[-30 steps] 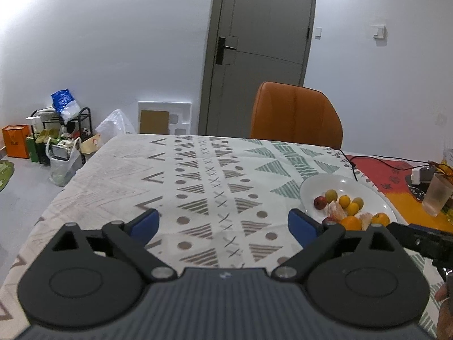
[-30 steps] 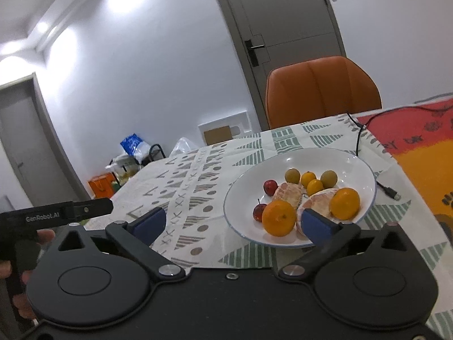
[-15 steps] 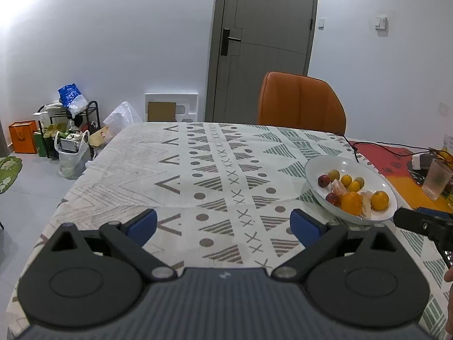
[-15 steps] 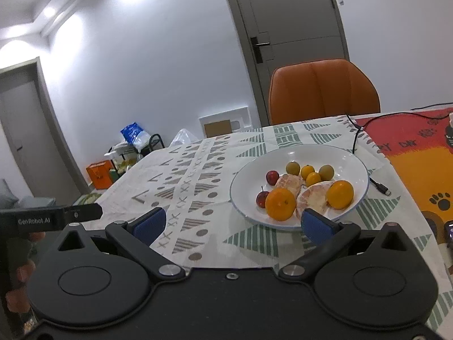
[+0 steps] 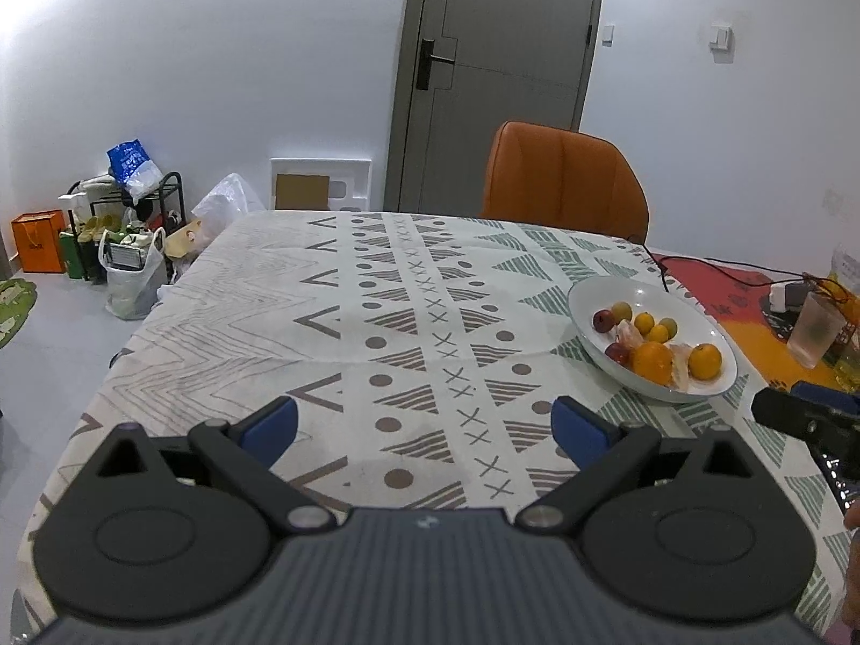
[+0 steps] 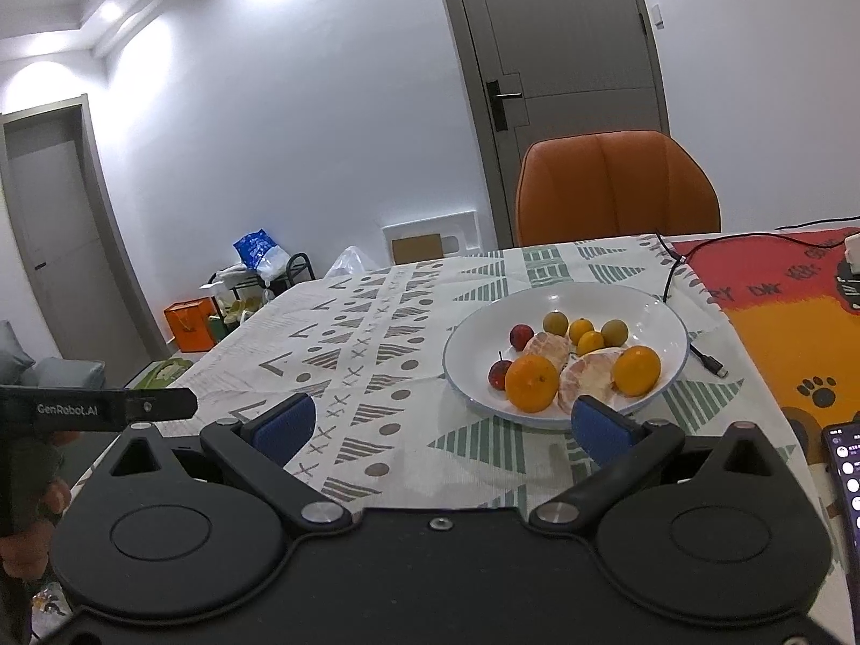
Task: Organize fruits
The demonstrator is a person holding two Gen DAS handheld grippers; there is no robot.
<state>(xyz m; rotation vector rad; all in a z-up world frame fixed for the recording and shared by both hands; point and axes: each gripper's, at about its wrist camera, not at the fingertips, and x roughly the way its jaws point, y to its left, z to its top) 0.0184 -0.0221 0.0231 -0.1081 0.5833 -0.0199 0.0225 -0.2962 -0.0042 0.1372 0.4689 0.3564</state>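
Fruits (image 6: 570,360) all sit in white plate (image 6: 666,317) on patterned tablecloth (image 5: 344,322), right side of table, near orange chair (image 6: 613,188). Left gripper (image 5: 424,424) spread wide, empty, over bare cloth. Right gripper (image 6: 441,424) spread wide, empty, just short of plate.

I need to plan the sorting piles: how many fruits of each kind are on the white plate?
Large round oranges: 2
Peeled citrus pieces: 2
Small dark red fruits: 2
Small yellow round fruits: 2
Small olive-green round fruits: 2
Total: 10, all on the white plate.
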